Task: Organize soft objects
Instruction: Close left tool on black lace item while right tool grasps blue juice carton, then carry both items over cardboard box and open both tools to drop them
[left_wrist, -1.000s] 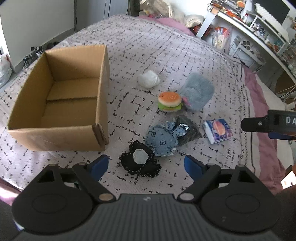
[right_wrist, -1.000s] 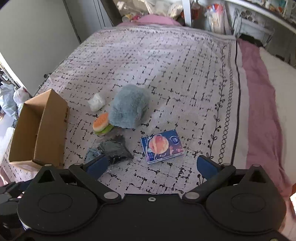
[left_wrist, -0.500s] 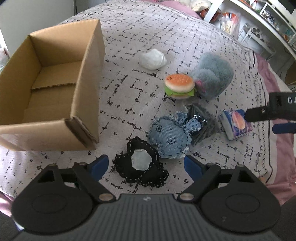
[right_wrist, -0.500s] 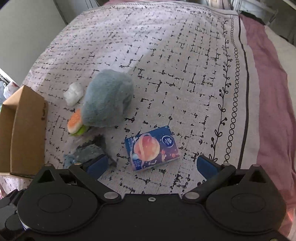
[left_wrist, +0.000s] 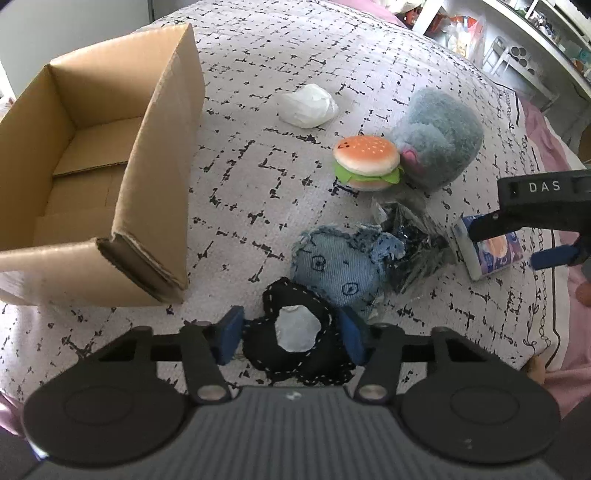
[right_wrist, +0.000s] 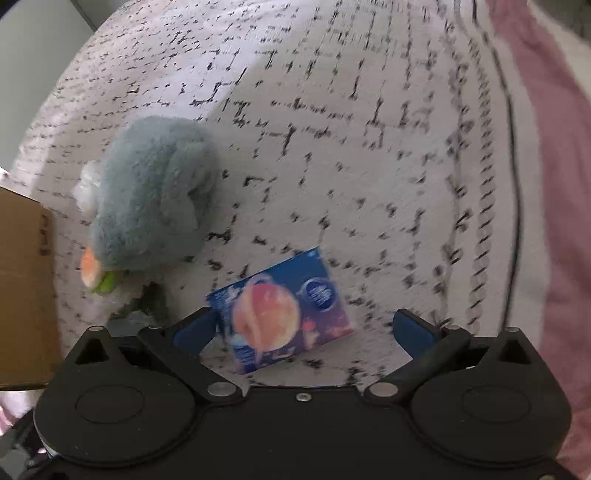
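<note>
Black plush (left_wrist: 295, 347) between closing left gripper (left_wrist: 291, 338).

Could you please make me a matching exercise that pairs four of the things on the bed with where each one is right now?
Things:
1. black stitched toy
2. burger toy
3. blue tissue pack
4. cardboard box

Places:
A. under the right gripper, whose jaws stand open
B. against the grey plush
C. between the left gripper's closing jaws
D. left side of the left wrist view, open and empty

Pairs: 1-C, 2-B, 3-A, 4-D
</note>
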